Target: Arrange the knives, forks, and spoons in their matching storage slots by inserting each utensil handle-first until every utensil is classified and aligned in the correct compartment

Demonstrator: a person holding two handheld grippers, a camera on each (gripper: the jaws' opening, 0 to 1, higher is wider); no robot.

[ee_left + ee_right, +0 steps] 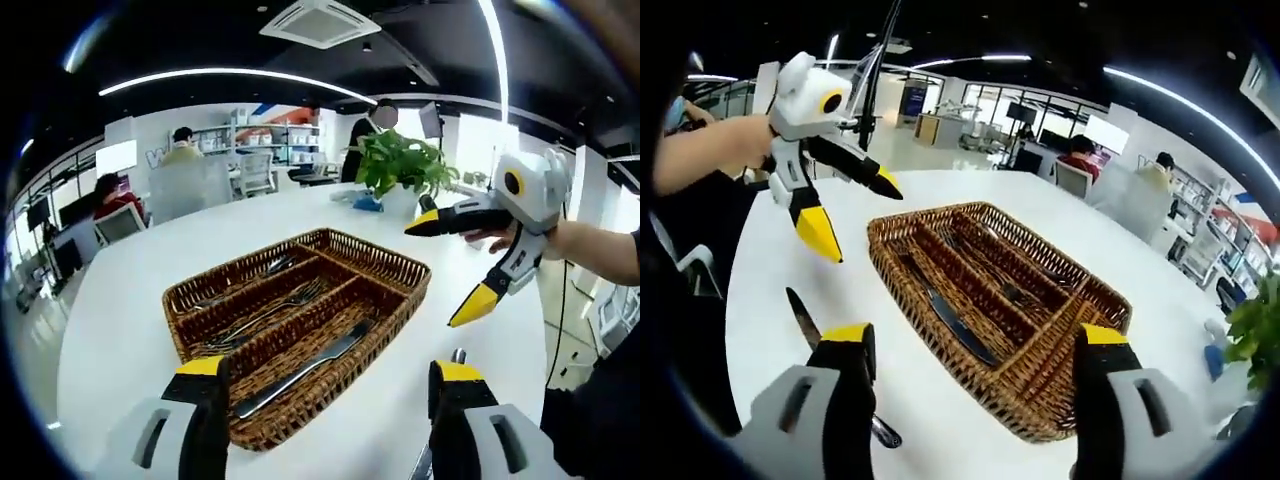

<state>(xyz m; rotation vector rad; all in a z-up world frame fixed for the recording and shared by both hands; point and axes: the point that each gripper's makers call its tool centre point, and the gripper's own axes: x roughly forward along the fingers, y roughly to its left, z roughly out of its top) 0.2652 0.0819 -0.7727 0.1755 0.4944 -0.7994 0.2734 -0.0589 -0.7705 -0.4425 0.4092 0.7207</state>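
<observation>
Left gripper (pixel 330 385) up close, jaws spread wide, nothing between them. Just ahead, wicker tray (pixel 405 268) on white table (pixel 110 330): knife (pixel 305 368) in nearest slot, forks (pixel 265 315) in middle one, far slot's utensils too dim to name. Right gripper (pixel 455 270) off to the right, held above the table, jaws gaping and empty. From the right gripper's side, a loose knife (pixel 805 318) flat on the table by its left jaw, outside the tray. Plant (pixel 400 165) beyond the tray.
</observation>
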